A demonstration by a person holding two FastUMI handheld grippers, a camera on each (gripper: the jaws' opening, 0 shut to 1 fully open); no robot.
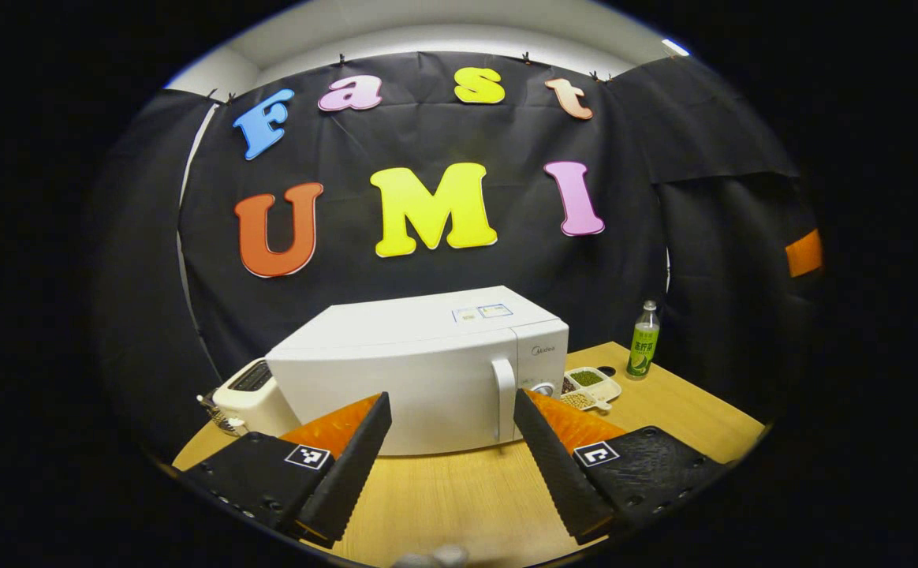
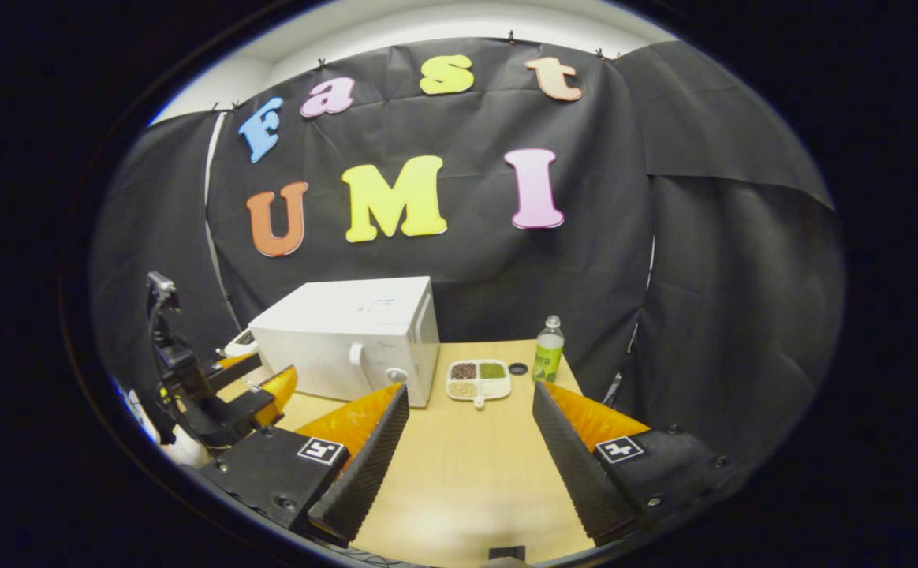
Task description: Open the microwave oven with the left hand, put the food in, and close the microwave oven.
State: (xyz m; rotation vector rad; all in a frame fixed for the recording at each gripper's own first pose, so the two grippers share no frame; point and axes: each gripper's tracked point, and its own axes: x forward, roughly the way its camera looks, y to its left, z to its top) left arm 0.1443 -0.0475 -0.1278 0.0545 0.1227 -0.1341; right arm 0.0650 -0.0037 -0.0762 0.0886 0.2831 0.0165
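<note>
A white microwave oven (image 1: 427, 371) stands on the wooden table with its door closed; its vertical handle (image 1: 503, 398) is at the door's right edge. My left gripper (image 1: 453, 430) is open, hovering short of the door, fingers either side of it. A white divided tray of food (image 1: 591, 388) lies just right of the oven. In the right gripper view the microwave (image 2: 352, 335) is at the far left, the food tray (image 2: 479, 380) ahead, and my right gripper (image 2: 471, 430) is open above the table, well short of the tray. The left gripper (image 2: 258, 386) shows off to the left.
A green drink bottle (image 1: 643, 341) (image 2: 548, 351) stands behind the tray near the booth wall, with a small dark round thing (image 2: 517, 368) beside it. A white toaster-like appliance (image 1: 250, 394) sits left of the oven. The wooden table (image 2: 467, 465) has bare surface in front.
</note>
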